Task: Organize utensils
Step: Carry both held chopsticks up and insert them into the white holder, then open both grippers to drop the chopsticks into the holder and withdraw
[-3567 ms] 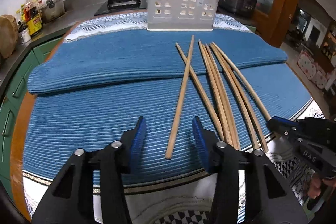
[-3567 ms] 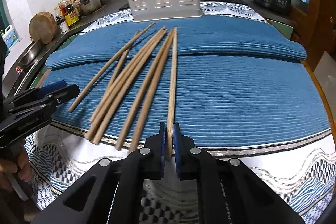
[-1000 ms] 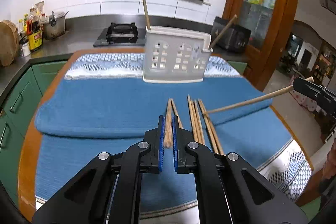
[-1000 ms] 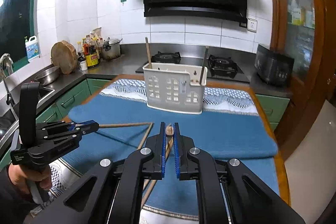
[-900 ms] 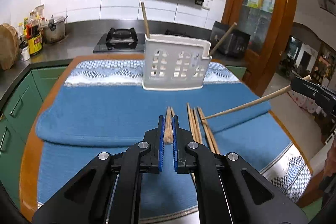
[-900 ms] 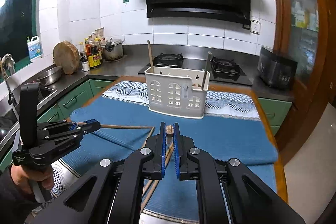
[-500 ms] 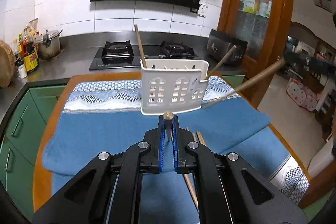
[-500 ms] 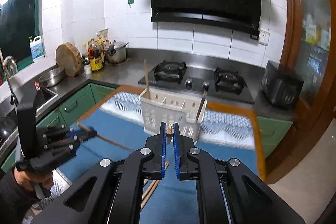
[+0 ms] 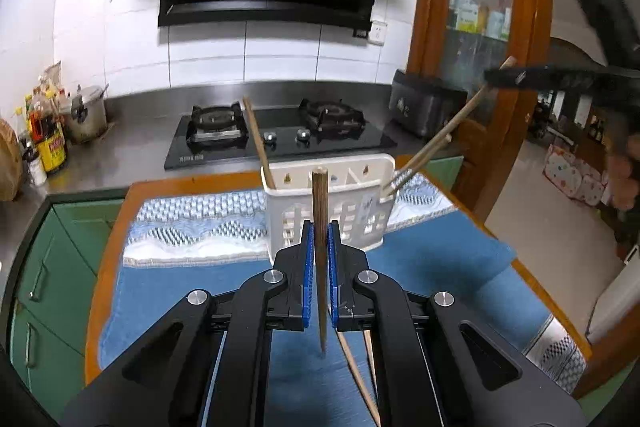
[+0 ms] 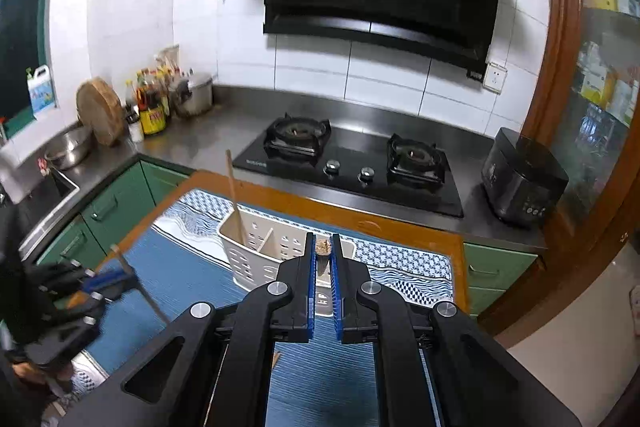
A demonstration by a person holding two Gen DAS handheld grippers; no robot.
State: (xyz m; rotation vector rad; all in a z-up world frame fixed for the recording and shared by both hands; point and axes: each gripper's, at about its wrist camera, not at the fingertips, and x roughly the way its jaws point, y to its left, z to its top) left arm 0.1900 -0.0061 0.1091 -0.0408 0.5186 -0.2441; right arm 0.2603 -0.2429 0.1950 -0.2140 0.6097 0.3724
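Note:
My left gripper is shut on a wooden chopstick, held nearly upright, short of the white slotted utensil basket. My right gripper is shut on another chopstick, seen end-on, above the basket. In the left wrist view the right gripper holds its chopstick slanting down into the basket's right end. In the right wrist view the left gripper appears at the left. Two chopsticks stand in the basket. Loose chopsticks lie on the blue mat.
The basket stands on a blue ribbed mat over a wood-edged table. A gas hob, a steel counter with bottles and a pot, a black cooker and a wooden cabinet lie beyond.
Both grippers have risen and moved toward the basket with their chopsticks. The left chopstick has tilted upright. The right chopstick's tip has gone into the basket's right end.

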